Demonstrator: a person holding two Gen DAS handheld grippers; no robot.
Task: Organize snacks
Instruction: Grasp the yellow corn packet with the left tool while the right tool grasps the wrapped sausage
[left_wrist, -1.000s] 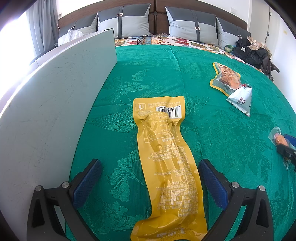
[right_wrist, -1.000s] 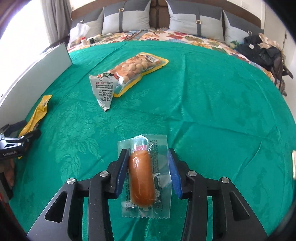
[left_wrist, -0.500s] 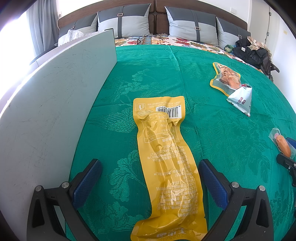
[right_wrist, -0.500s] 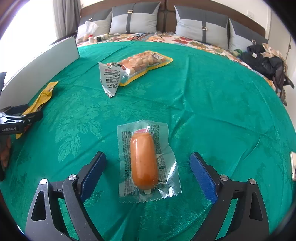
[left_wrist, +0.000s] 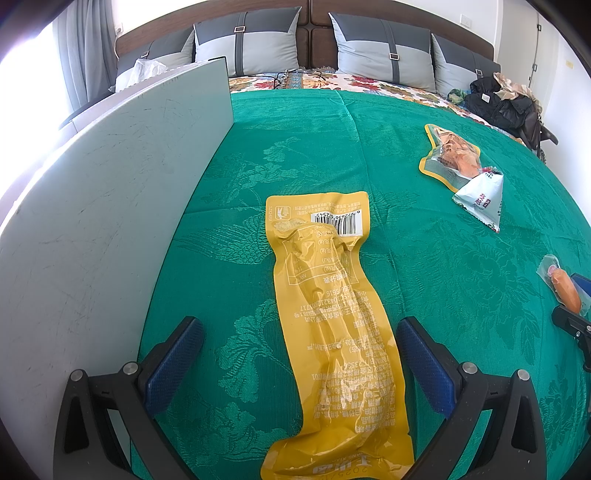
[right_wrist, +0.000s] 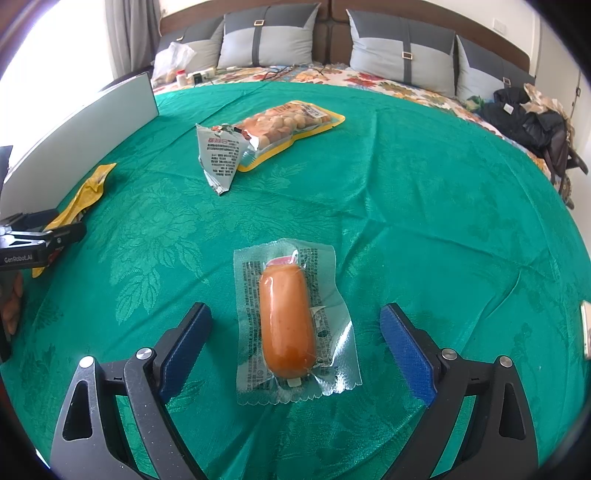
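Compared with one second ago, the right tongs (right_wrist: 295, 339) have gone from clamped around the sausage pack (right_wrist: 291, 325) to spread wide, and the pack now lies flat on the bed (right_wrist: 424, 184) between the fingers, touching neither blue pad. Half a second ago they were already this wide; the view has changed little since. The left wrist view matches both earlier frames: yellow pouch (left_wrist: 332, 321) and left tongs (left_wrist: 299, 362) in the same places.

Bed: covered by a green patterned cloth, grey pillows (right_wrist: 266, 37) at the headboard. A pale grey board (left_wrist: 110, 206) stands upright along the cloth's left edge.

Yellow pouch: long, lying flat and lengthwise on the cloth, barcode end away from the camera, near end running out between the fingers of the left tongs. The left tongs are wide apart, gripping nothing; each pad stands clear of the pouch's sides.

Peanut pack (right_wrist: 288, 127): yellow-rimmed, flat on the cloth further up the bed, well apart from both tongs. A small silver triangular packet (right_wrist: 219, 157) overlaps its near end.

Sausage pack: clear wrapper, orange sausage inside, lengthwise between the open right tongs, resting on the cloth. From the left wrist view it appears at the right edge (left_wrist: 563, 288), beside the tip of the right tongs.
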